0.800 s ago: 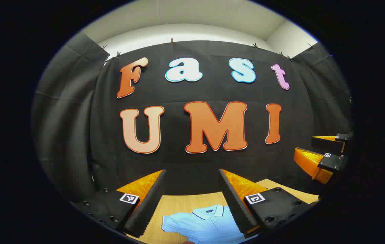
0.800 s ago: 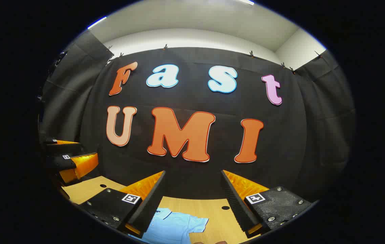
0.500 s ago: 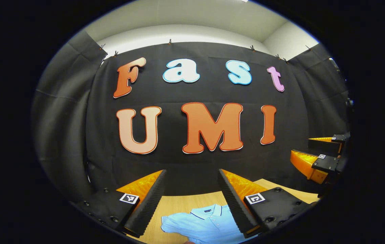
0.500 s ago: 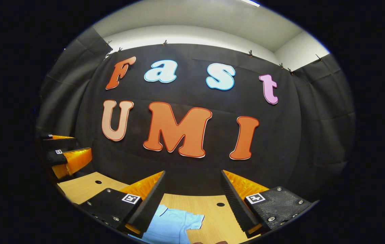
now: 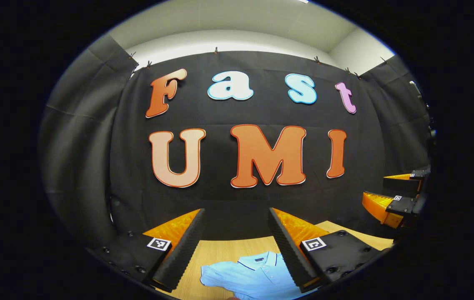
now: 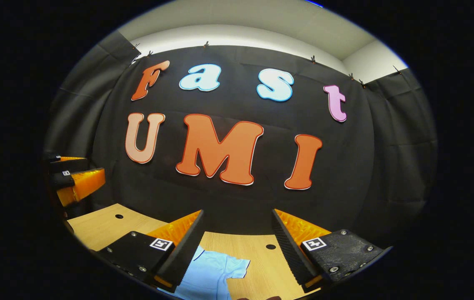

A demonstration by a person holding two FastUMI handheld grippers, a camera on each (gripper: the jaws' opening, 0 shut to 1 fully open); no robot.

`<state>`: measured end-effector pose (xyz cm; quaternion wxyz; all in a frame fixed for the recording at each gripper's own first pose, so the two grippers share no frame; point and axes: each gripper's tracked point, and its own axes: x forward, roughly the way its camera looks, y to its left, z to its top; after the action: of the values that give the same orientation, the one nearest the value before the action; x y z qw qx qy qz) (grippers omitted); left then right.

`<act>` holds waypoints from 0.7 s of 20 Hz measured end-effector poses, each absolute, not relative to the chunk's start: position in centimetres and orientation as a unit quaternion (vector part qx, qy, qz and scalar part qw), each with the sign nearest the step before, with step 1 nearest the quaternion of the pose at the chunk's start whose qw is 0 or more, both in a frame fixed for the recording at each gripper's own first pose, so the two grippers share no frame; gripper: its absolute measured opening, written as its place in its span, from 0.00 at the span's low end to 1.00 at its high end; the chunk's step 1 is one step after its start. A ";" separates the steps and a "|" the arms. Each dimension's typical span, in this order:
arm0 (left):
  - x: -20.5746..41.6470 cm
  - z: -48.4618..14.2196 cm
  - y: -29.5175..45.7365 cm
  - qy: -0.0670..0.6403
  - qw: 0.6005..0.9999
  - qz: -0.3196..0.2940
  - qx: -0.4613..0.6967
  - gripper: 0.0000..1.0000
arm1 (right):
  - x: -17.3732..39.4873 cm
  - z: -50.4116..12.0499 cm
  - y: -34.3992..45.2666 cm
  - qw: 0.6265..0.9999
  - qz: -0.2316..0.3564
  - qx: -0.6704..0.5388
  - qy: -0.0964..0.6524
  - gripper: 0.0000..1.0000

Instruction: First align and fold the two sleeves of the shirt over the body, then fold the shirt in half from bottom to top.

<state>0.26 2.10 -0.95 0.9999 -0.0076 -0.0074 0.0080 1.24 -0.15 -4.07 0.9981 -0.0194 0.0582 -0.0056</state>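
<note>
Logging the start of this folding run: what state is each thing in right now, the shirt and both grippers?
shirt: flat on the wooden table, collar toward the wall, sleeve spread out, not yet folded.
left gripper: open, above the shirt, holding nothing.
right gripper: open, above the sleeve side, holding nothing.

A light wooden surface (image 6: 257, 266) with small round holes carries a pale blue polo shirt (image 5: 251, 275), lying flat with its dark-trimmed collar toward the black cloth wall; one short sleeve (image 6: 232, 266) spreads out across the bare wood beside it.
</note>
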 end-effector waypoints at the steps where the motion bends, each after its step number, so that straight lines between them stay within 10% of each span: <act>1: 0.4 -0.8 1.7 -0.010 1.000 0.010 -0.006 0.97 | 1.9 -5.2 -0.3 0.997 0.002 -0.018 0.071 0.98; 14: 2.4 -1.0 -0.9 0.007 0.998 0.059 0.035 1.00 | 9.5 -20.1 -4.2 0.964 0.033 0.009 0.263 0.98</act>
<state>2.40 -0.91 -1.02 0.9976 0.0347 0.0069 0.0592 9.47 -4.15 -20.06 0.9643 0.0088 0.2626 0.0328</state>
